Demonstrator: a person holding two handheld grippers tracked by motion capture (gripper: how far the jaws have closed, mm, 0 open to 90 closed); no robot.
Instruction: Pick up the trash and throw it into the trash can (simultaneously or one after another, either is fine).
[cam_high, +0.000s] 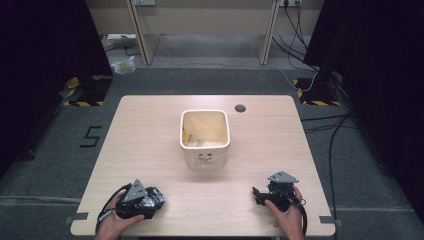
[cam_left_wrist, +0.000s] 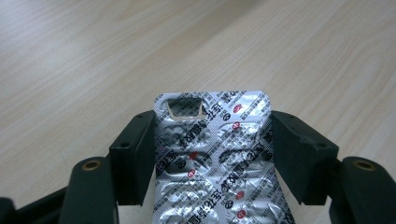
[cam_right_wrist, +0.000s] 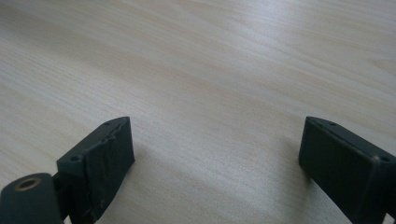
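A silver foil blister pack (cam_left_wrist: 212, 158) with red and black print lies between the two jaws of my left gripper (cam_left_wrist: 212, 121), which press against its long edges. One blister near its top end is torn open. In the high view my left gripper (cam_high: 159, 197) rests at the table's near left, with the pack (cam_high: 150, 199) glinting at its tip. My right gripper (cam_high: 255, 195) sits at the near right, held by a hand. In the right gripper view its jaws (cam_right_wrist: 215, 140) stand wide apart over bare wood with nothing between them.
A cream square bin (cam_high: 205, 137) stands at the middle of the wooden table (cam_high: 150, 130), with pale contents inside. A round cable hole (cam_high: 240, 108) lies behind it. Dark curtains flank the table, and cables run across the floor on the right.
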